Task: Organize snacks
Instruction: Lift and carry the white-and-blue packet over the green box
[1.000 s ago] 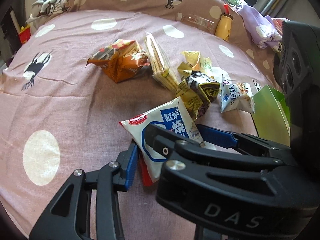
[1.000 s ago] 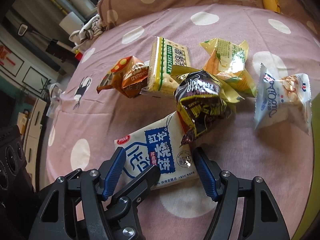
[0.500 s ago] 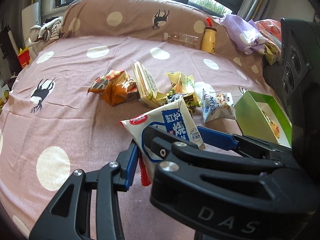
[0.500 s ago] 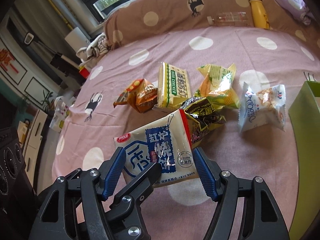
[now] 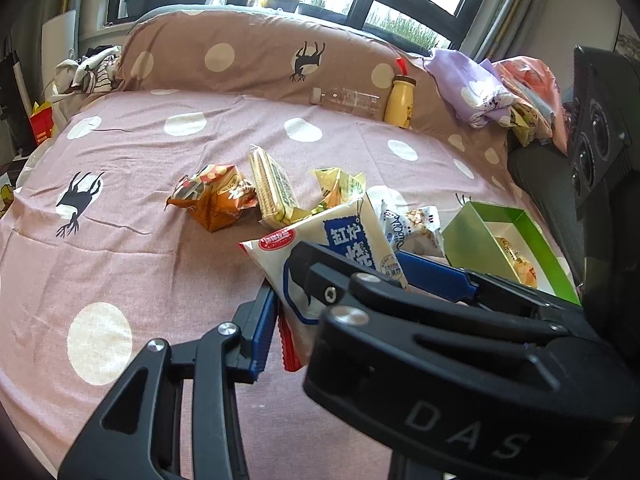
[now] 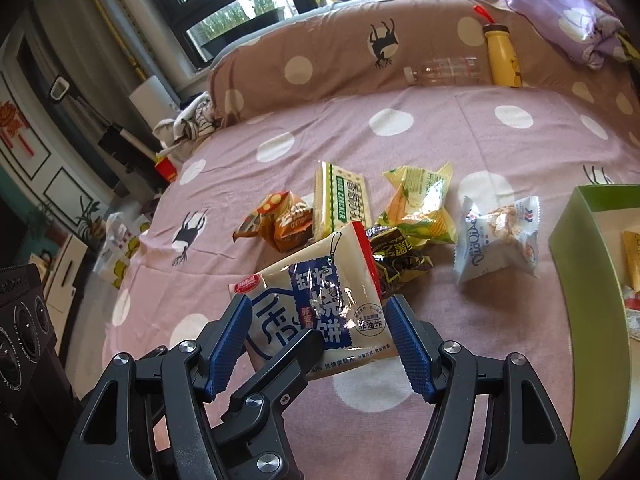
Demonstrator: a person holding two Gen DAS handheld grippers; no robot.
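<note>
Standing by the pink dotted bedspread point(image 5: 120, 260). A green box point(image 6: 576, 264) sits open at its right side, well apart from the snack pile.

Biscuit packet point(image 6: 320, 280) is up off the cloth, tilted, between both tools. A second ago it lay flat on the bedspread; half a second ago it was only part-way up, and the box's inside barely showed.

Right gripper point(image 6: 318, 308): blue pads point(image 6: 228, 344) are set against the packet's two side edges, pinching it across its width. Left gripper point(image 5: 336, 280): jaws apart, packet between them. I can't tell whether they bear on it.

Left wrist view has the right tool's black body lying across the packet, lettered "DAS". The right wrist view doesn't show that lettering. Right wrist view alone shows the dark wrapper point(image 6: 400, 264) just behind the packet.

Writing:
- The packet reads 缸炉烧饼 on blue, with a round seal reading 非油炸.
- The cracker pack point(image 6: 340, 200) reads "CRACKER".
- Print on the white pouch point(image 6: 496, 240), the orange bag point(image 6: 286, 220) and the yellow bag point(image 6: 420, 200) is too small to read.
</note>
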